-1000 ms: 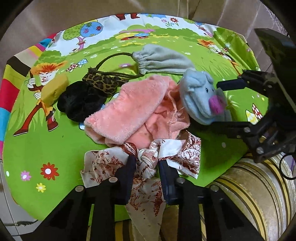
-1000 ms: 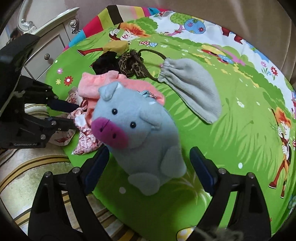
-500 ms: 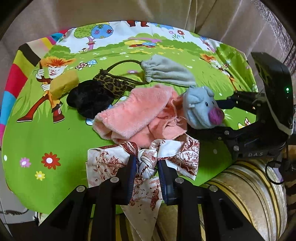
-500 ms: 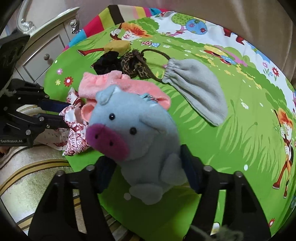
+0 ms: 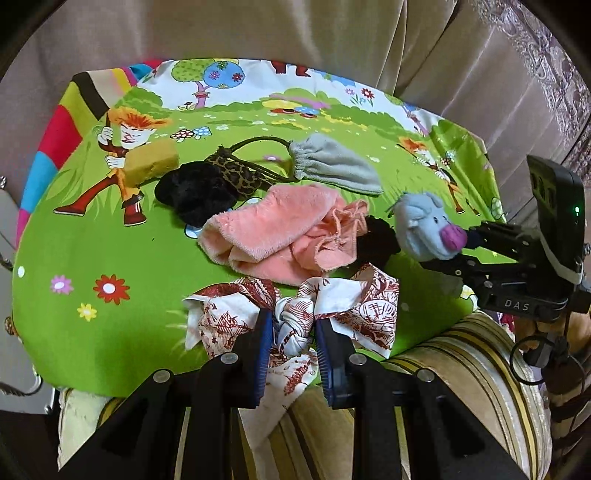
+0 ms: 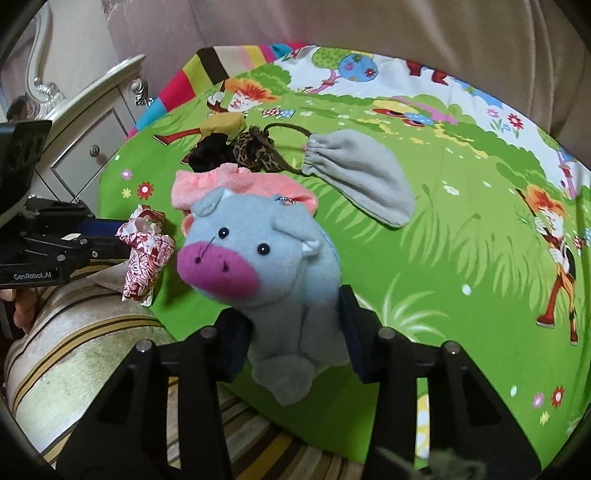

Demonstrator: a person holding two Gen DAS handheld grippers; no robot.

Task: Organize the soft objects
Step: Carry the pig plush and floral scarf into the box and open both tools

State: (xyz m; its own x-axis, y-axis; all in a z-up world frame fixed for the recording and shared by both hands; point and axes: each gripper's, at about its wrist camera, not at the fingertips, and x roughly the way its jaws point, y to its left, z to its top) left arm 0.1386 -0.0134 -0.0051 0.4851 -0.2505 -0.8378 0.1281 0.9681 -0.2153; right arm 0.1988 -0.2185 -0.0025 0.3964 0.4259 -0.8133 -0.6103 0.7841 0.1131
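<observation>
My left gripper (image 5: 293, 341) is shut on the knot of a white scarf with red print (image 5: 354, 299), at the near edge of the cartoon mat (image 5: 110, 236). My right gripper (image 6: 291, 332) is shut on a grey-blue plush pig with a purple snout (image 6: 258, 258) and holds it lifted off the mat; the pig also shows in the left wrist view (image 5: 428, 229). Behind the scarf lie a pink fleece cloth (image 5: 273, 229), a grey drawstring pouch (image 5: 332, 166), a leopard-print pouch (image 5: 236, 173), a black fuzzy item (image 5: 192, 192) and a yellow sponge (image 5: 151, 162).
The mat covers a seat with a striped cushion edge (image 5: 480, 362) at the front. A beige backrest (image 5: 295, 33) rises behind. A white bedside cabinet (image 6: 92, 122) stands to the left in the right wrist view. A small black item (image 5: 380, 240) lies by the pink cloth.
My right gripper closed on the pig and lifted it back from the pile. My left gripper closed on the scarf knot and pulled back toward the mat's near edge.
</observation>
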